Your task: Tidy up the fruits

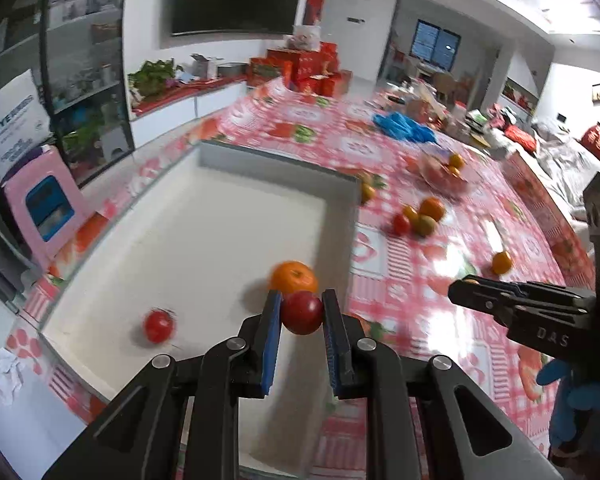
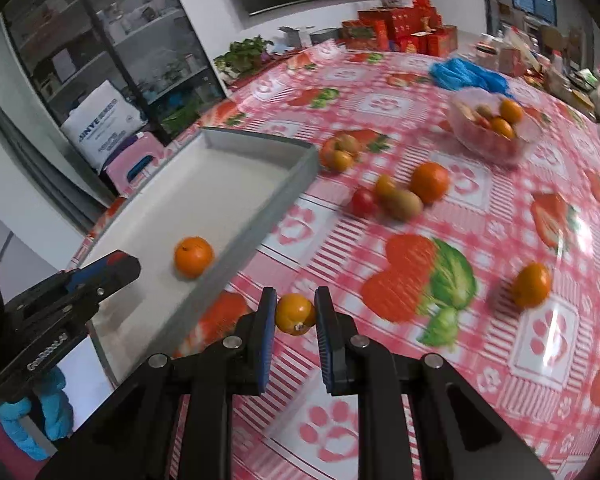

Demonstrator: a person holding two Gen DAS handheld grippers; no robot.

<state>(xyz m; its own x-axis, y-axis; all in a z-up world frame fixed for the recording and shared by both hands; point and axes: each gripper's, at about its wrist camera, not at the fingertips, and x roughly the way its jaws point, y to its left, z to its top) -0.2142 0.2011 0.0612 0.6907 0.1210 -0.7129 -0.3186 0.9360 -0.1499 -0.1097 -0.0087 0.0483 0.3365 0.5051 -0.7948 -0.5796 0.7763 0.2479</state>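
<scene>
My left gripper [image 1: 302, 312] is shut on a red tomato [image 1: 302, 313] and holds it above the white tray [image 1: 204, 224]. In the tray lie an orange [image 1: 293, 277] and another tomato [image 1: 158, 325]. My right gripper [image 2: 295, 314] is shut on a small orange [image 2: 295, 314] above the tablecloth, just right of the tray's grey wall [image 2: 260, 216]. The tray's orange shows in the right wrist view too [image 2: 193, 257]. The right gripper shows from the side in the left wrist view [image 1: 466, 286], and the left gripper in the right wrist view [image 2: 120, 266].
Loose fruit lies on the red checked tablecloth: a cluster [image 2: 400, 194] with a tomato, kiwi and oranges, a pair by the tray corner [image 2: 340, 152], one orange [image 2: 531, 285] at right. A clear bowl [image 2: 492, 130] of fruit and blue gloves [image 2: 464, 74] sit farther back.
</scene>
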